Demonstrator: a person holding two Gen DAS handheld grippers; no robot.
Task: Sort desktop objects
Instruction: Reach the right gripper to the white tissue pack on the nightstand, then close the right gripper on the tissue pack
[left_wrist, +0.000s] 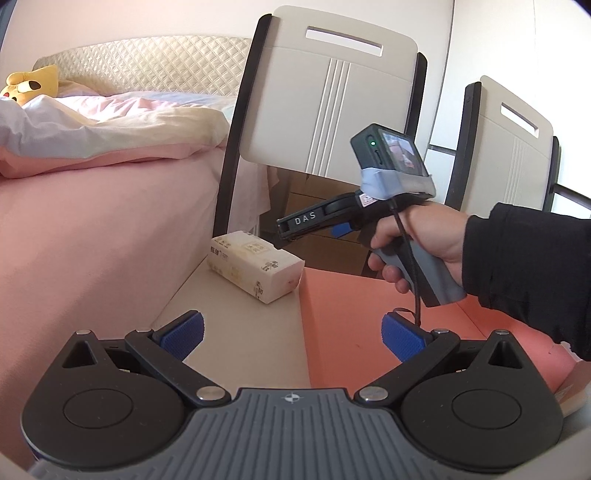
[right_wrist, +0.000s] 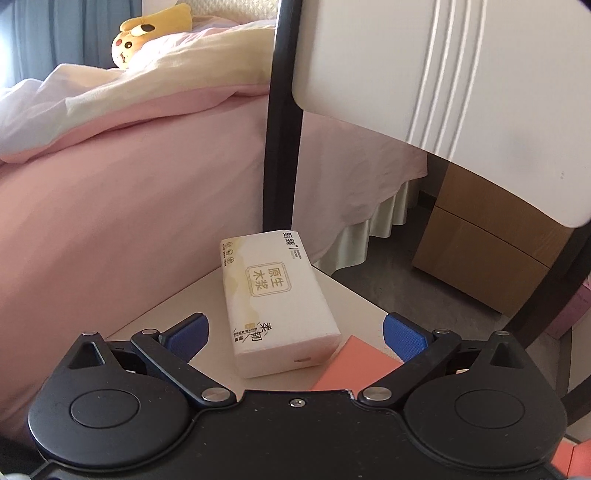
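Observation:
A white pack of tissues (left_wrist: 255, 266) lies on the white table (left_wrist: 240, 332), at its far corner by the bed. Its near end touches the edge of an orange mat (left_wrist: 369, 314). My left gripper (left_wrist: 293, 336) is open and holds nothing, low over the seam between table and mat. A hand holds my right gripper (left_wrist: 295, 227) in the air, above and to the right of the pack. In the right wrist view the tissue pack (right_wrist: 273, 295) lies just ahead of the open right gripper (right_wrist: 297, 334), with the blue pads (right_wrist: 192, 332) wide apart on either side of its near end. A corner of the orange mat (right_wrist: 354, 365) shows beside it.
Two white chair backs with black frames (left_wrist: 325, 103) (left_wrist: 517, 147) stand behind the table. A bed with pink sheets (left_wrist: 92, 229) runs along the table's left side, with a yellow plush toy (right_wrist: 147, 33) on it. A wooden cabinet (right_wrist: 491, 236) stands on the floor beyond.

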